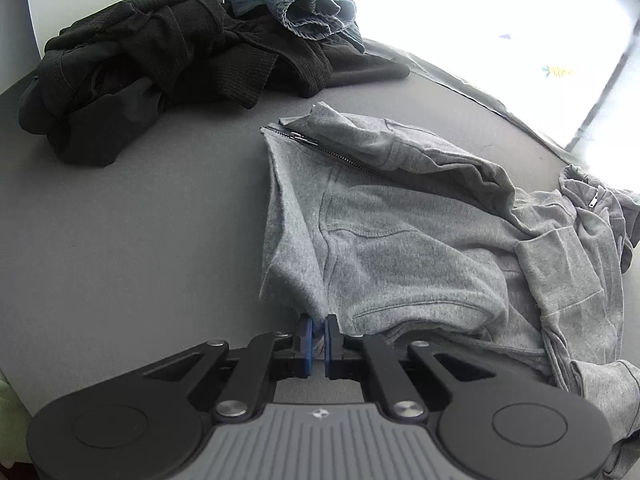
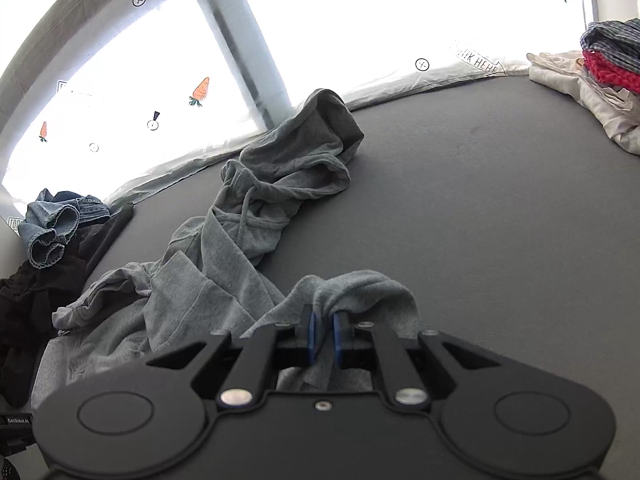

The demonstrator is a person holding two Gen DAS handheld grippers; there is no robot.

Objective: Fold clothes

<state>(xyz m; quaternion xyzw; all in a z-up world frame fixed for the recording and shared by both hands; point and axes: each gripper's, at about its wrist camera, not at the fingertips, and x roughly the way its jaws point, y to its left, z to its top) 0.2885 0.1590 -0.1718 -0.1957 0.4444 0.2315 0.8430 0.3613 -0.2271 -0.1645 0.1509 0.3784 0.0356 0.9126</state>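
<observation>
Grey zip hoodie [image 1: 420, 240] is lying rumpled across the middle of the dark grey table [image 1: 140, 240], its zipper [image 1: 340, 156] running diagonally over the upper panel and its hood [image 2: 304, 140] trailing toward the window side. The left gripper [image 1: 319, 334] is pinching a near edge of the fabric between its blue pads, jaws almost fully closed on the cloth. The right gripper [image 2: 324, 334] is likewise clamping a bunched fold of the same garment, jaws nearly together.

Handling judgement: the fleece is appearing soft, limp and moderately light; it is likely draping and sagging from any held point rather than keeping its shape. The metal zipper is adding a stiffer, slightly heavier line. Grasping at hem corners, shoulder seams or cuffs is giving the best control; mid-panel pinches are tending to gather extra layers. The drawstring [image 2: 244, 216] is lying loose and could snag.

Surroundings: a heap of black garments [image 1: 152, 72] with a blue denim piece [image 1: 296, 8] on top is sitting at the far left corner, near the hoodie's zipper end. A stack of white, red and striped clothes [image 2: 596, 84] is occupying the far right. The table between them is offering flat working room.
</observation>
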